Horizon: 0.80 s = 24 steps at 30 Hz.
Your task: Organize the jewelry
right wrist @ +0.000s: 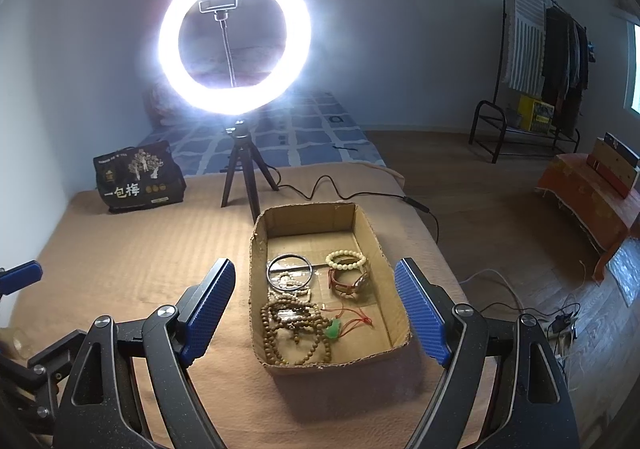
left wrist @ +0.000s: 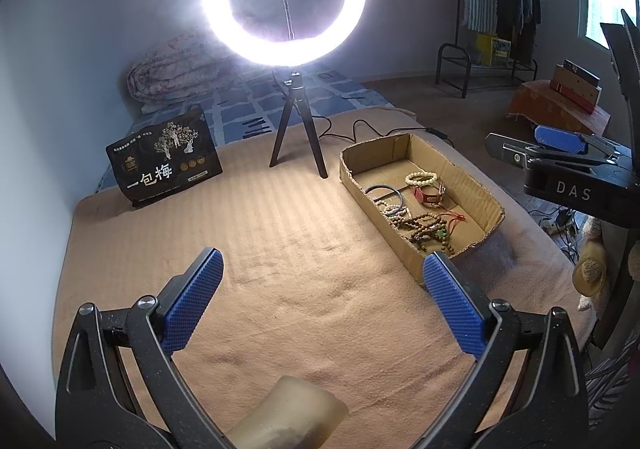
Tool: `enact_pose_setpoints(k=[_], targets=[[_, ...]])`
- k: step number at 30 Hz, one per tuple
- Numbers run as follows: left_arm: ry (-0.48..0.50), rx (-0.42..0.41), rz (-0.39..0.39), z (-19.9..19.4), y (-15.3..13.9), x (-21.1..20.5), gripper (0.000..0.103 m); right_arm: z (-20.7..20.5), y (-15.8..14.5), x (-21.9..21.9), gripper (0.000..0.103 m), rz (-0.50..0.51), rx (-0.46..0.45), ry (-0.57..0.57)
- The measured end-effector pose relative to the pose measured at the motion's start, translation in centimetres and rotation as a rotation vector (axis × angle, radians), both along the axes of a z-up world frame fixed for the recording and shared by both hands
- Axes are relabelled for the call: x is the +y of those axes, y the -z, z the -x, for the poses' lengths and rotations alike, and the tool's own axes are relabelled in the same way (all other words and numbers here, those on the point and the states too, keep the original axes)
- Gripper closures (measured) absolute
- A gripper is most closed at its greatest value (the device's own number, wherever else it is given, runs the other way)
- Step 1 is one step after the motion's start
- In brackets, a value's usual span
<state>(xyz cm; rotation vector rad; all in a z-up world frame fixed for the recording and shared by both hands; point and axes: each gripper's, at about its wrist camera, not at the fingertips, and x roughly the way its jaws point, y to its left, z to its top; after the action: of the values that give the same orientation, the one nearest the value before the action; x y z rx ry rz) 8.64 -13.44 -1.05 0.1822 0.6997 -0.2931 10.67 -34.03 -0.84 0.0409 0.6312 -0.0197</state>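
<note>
Left tool (left wrist: 322, 285): jaws apart, empty, over the bed's tan blanket (left wrist: 248, 249).
Right tool (right wrist: 316, 309): jaws apart, empty, near the cardboard box (right wrist: 260, 233).
Jewelry (right wrist: 304, 309): inside the box, right of the ring light (right wrist: 235, 39).

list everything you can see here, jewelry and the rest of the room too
cardboard box: one, brown, open-topped, on the tan blanket
metal bangle: one, silver, in the box, far left
pale bead bracelet: one, cream, in the box, far right
watch: one, reddish strap, just nearer than the pale bracelet
wooden bead strands: tangled, brown, near end of the box; count unclear
green pendant: one, on a red cord, beside the strands
ring light: one, white, lit, on a black tripod behind the box
snack bag: one, black, standing left of the tripod
tan blanket: one, covering the bed
clothes rack: one, black, far right
left claw: open, empty
right claw: open, empty, in front of the box
</note>
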Motion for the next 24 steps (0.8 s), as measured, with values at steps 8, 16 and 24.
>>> enact_pose_setpoints(k=[8, 16, 24], targets=[[0.001, 0.001, -0.001, 0.02, 0.01, 0.0, 0.001, 0.04, 0.02, 0.02, 0.021, 0.002, 0.0, 0.0], [0.001, 0.0, 0.0, 0.08, 0.04, -0.02, 0.001, 0.03, 0.03, 0.02, 0.021, 0.004, 0.002, 0.001], [0.006, -0.001, 0.001, 0.21, -0.04, -0.25, 0.001, 0.03, 0.02, 0.05, 0.021, 0.004, 0.002, 0.0]])
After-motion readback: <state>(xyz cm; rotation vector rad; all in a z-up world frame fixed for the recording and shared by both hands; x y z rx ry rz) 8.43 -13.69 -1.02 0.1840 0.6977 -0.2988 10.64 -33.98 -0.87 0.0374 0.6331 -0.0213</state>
